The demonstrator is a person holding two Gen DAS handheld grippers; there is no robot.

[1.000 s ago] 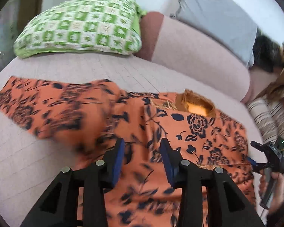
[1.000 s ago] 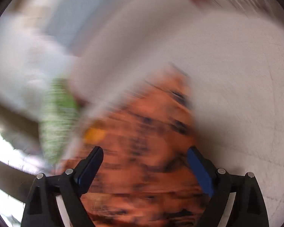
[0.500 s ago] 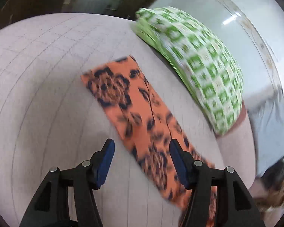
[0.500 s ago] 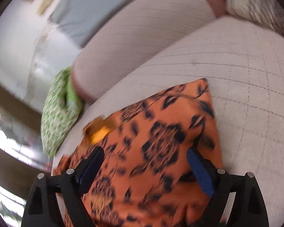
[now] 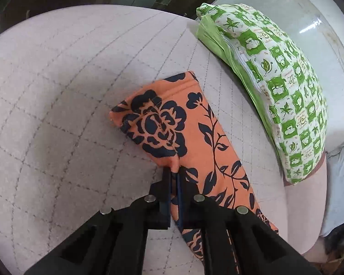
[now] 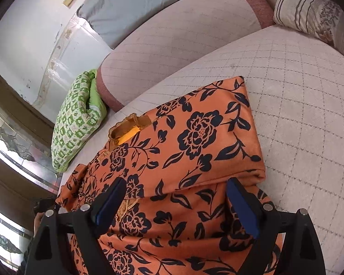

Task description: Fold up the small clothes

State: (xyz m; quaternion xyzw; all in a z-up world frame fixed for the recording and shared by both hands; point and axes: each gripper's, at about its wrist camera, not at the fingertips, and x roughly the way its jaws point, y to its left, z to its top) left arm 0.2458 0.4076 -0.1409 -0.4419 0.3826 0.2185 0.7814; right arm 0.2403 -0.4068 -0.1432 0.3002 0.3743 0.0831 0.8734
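Note:
An orange garment with dark blue flowers (image 6: 195, 142) lies on the quilted pale sofa seat (image 6: 305, 96). Its right sleeve is folded in over the body, and the collar (image 6: 128, 130) faces the backrest. My right gripper (image 6: 176, 204) is open and empty, held over the garment's body just below the folded sleeve. In the left wrist view the left sleeve (image 5: 172, 123) stretches out flat on the seat (image 5: 57, 91). My left gripper (image 5: 174, 178) is shut on the sleeve's near edge, which is pinched up between the pads.
A green-and-white checked cushion (image 5: 275, 87) lies beside the left sleeve, against the backrest; it also shows in the right wrist view (image 6: 78, 119). A striped cushion (image 6: 314, 13) sits at the far right. A grey-blue pillow (image 6: 130, 6) rests on the backrest.
My left gripper moved down onto the left sleeve and closed on its edge. My right gripper stayed open over the body; its view steadied and came closer to the folded right sleeve.

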